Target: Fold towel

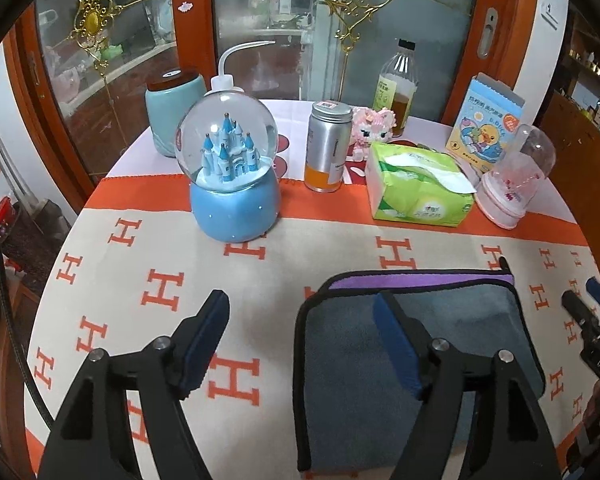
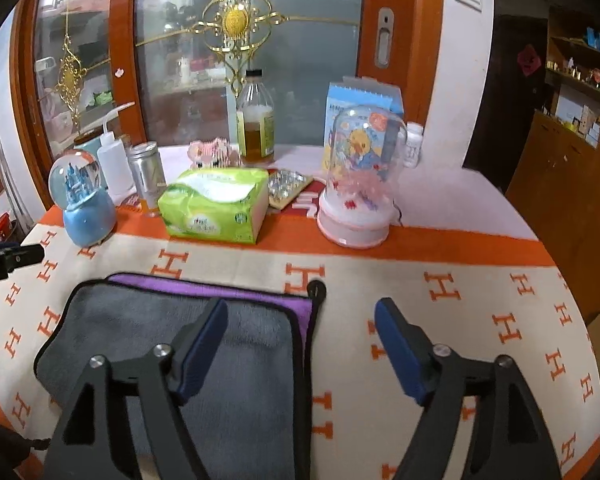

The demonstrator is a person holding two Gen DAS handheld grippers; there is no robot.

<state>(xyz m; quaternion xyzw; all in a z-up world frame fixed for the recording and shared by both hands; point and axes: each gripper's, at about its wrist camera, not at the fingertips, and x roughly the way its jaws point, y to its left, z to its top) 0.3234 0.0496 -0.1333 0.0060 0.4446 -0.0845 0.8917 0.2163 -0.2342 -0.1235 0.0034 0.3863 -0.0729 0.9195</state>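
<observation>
A grey towel (image 1: 468,320) with a black hem and a purple underside lies folded flat on the orange-and-cream tablecloth. It also shows in the right wrist view (image 2: 148,320), with a purple strip along its far edge. My left gripper (image 1: 300,308) is open and empty above the towel's left edge, its right finger over the towel. My right gripper (image 2: 302,314) is open and empty above the towel's right edge, its left finger over the towel. The right gripper's tip (image 1: 584,312) shows at the right of the left wrist view.
Along the back of the table stand a blue castle snow globe (image 1: 230,184), a metal can (image 1: 328,146), a green tissue pack (image 1: 416,188), a pink dome toy (image 2: 356,196), a bottle (image 2: 255,120) and a duck box (image 1: 486,128). Glass doors stand behind.
</observation>
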